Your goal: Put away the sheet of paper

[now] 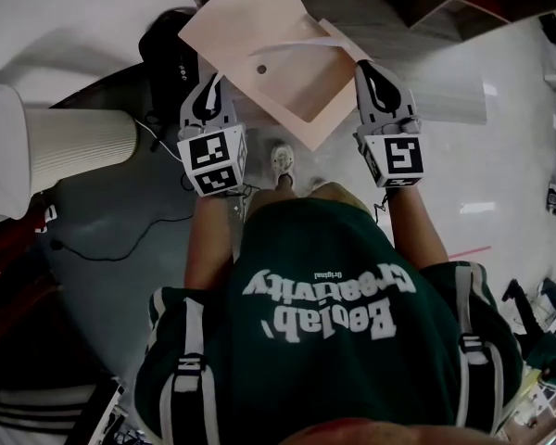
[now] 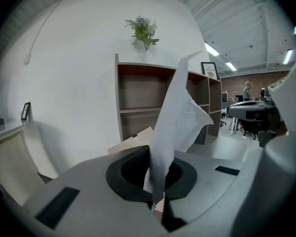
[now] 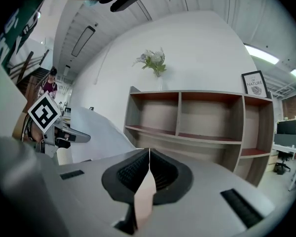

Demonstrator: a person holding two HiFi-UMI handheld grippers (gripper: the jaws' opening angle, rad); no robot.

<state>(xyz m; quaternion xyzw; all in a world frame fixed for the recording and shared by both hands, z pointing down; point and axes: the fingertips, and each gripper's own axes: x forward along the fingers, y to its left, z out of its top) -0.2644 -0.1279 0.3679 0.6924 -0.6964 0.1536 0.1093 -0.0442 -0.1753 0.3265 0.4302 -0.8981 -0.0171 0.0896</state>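
– Sheet of paper: how is it held for the carry?
– The left gripper and right gripper are each clamped on a near edge. The sheet spans between them, clear of the floor, and bends upward at the left jaws
– How is the step done well?
– Hold both grips level and evenly spaced, so the sheet neither tears nor sags. Approach the shelf squarely. Likely best: slide the far edge into a compartment, below the plant, before letting go
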